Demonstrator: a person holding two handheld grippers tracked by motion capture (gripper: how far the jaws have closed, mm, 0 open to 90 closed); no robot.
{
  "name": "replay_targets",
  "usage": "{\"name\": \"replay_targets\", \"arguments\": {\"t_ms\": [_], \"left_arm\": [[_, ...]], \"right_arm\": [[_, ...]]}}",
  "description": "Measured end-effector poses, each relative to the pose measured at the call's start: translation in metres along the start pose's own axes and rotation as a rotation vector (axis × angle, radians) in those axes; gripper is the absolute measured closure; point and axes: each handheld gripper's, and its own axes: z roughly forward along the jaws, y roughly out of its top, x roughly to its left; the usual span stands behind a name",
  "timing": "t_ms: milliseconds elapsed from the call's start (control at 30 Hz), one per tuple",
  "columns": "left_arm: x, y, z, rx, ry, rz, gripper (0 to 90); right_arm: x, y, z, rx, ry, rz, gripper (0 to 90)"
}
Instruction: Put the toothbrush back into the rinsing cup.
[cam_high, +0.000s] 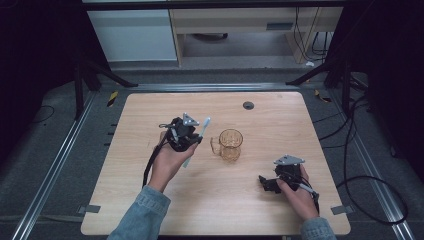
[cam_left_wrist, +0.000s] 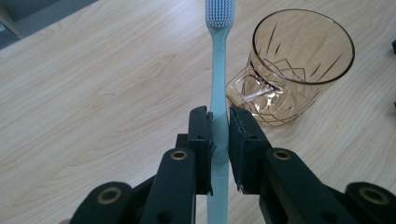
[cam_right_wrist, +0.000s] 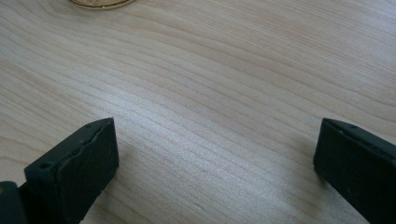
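At the lower right of the high view, the right tool (cam_high: 266, 184) rests on the bench (cam_high: 140, 150), jaws wide apart and empty. Left of centre, the left tool (cam_high: 192, 140) clamps a pale-blue toothbrush (cam_left_wrist: 218, 93) mid-handle, bristles beside the amber glass mug (cam_high: 230, 145) at centre

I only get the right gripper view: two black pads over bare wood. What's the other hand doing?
Observer: The left claw is shut on a pale blue toothbrush, gripping its handle.
Operator: Which way is the brush facing?
Observer: Bristles point away from the hand, toward the far side of the table.
Operator: There's an amber curve at the top of my picture. What is it?
Observer: That's the amber glass mug; it stands upright with its handle toward the left claw.
Operator: And my claw?
Observer: The right claw sits open, nearer the person than the mug.
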Motion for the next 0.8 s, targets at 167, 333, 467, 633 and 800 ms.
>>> {"name": "replay_targets", "arguments": {"t_ms": [167, 333, 467, 633, 800], "left_arm": [[-0.0017, 0.0005, -0.001, -0.051, 0.034, -0.004, 78.8], [-0.0014, 0.0018, -0.0032, -0.106, 0.063, -0.019, 78.8], [-0.001, 0.0019, -0.0043, -0.15, 0.086, -0.024, 78.8], [-0.0006, 0.0009, -0.0048, -0.196, 0.095, -0.039, 78.8], [-0.0006, 0.001, -0.0071, -0.242, 0.098, -0.057, 78.8]], "right_arm": [[0.0, 0.0, 0.0, 0.0, 0.0, -0.001, 0.4], [0.0002, 0.0, 0.0, 0.001, 0.003, -0.002, 0.4], [0.0002, 0.0, 0.0, 0.0, 0.004, -0.005, 0.4], [0.0002, 0.0, 0.0002, 0.0, 0.004, -0.008, 0.4], [0.0007, 0.0, -0.0001, 0.002, 0.007, -0.009, 0.4]]}}
